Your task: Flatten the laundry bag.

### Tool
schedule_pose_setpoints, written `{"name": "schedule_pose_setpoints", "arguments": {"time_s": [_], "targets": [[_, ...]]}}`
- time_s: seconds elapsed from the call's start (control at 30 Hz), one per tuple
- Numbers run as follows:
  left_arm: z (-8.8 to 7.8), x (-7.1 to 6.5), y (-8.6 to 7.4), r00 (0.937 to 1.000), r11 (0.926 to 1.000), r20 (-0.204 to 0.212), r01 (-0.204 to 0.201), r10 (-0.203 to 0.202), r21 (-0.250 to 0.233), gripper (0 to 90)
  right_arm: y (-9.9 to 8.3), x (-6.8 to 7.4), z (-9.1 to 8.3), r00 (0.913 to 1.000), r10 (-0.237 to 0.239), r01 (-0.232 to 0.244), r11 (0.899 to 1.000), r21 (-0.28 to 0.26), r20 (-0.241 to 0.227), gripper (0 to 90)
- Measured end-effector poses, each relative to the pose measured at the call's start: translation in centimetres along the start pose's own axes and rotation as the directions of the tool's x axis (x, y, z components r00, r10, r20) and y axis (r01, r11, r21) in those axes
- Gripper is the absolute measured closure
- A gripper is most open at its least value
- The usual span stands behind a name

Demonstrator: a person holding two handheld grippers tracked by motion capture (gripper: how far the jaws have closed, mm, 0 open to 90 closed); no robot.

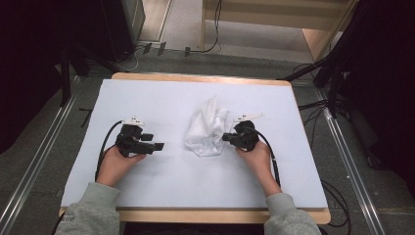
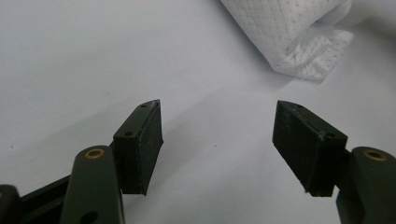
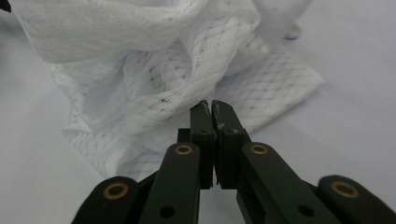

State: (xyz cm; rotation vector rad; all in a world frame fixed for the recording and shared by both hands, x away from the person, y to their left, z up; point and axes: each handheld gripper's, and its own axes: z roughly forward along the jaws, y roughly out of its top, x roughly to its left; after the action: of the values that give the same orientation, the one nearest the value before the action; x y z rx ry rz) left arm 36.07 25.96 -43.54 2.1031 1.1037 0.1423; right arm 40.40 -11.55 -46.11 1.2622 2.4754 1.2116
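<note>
On our left, the left gripper [image 1: 155, 146] rests on the white table cover [image 1: 161, 186] with its jaws spread wide and nothing between them; in the left gripper view its pads [image 2: 148, 140] frame bare surface. The white mesh cloth [image 1: 207, 129] lies ahead and to the right of that gripper, well apart from its tips, one folded corner [image 2: 313, 58] pointing back toward it.

Moving right, the cloth sits crumpled in a loose heap directly in front of the right gripper [image 1: 226, 137], touching it. In the right gripper view the jaws are clenched together at the heap's near edge [image 3: 212, 109]; whether a thin fold is pinched between them we cannot tell.

We judge the cloth very light, soft and limp, an open net weave that will sag and unfold when lifted and may snag on the pad edges. It offers no stiff part, so we would take it by a corner or hem: the flat single-layer corner [image 3: 289, 81] just right of the right gripper's tips looks best.
</note>
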Motion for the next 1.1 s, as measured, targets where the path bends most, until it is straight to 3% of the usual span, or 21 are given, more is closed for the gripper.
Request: {"name": "schedule_pose_setpoints", "arguments": {"time_s": [0.37, 0.9, 1.1], "targets": [[-0.8, 0.3, -0.8, 0.9997, 0.9997, -0.013, 0.02, -0.02, -0.011, 34.0, 1.8, 2.2, 0.6, 0.9981, -0.047, 0.046, 0.998, -0.041, -0.04, 89.3], [-2.1, 0.6, -2.0, 0.9976, 0.998, -0.038, 0.056, -0.057, -0.03, 34.0, 3.8, 5.4, 3.1, 0.9882, -0.112, 0.111, 0.994, -0.017, -0.104, 90.0], [-2.3, 0.8, -2.3, 0.9971, 0.9975, -0.041, 0.063, -0.065, -0.031, 34.0, 4.5, 5.8, 2.8, 0.985, -0.126, 0.123, 0.992, -0.032, -0.118, 88.3]]}}
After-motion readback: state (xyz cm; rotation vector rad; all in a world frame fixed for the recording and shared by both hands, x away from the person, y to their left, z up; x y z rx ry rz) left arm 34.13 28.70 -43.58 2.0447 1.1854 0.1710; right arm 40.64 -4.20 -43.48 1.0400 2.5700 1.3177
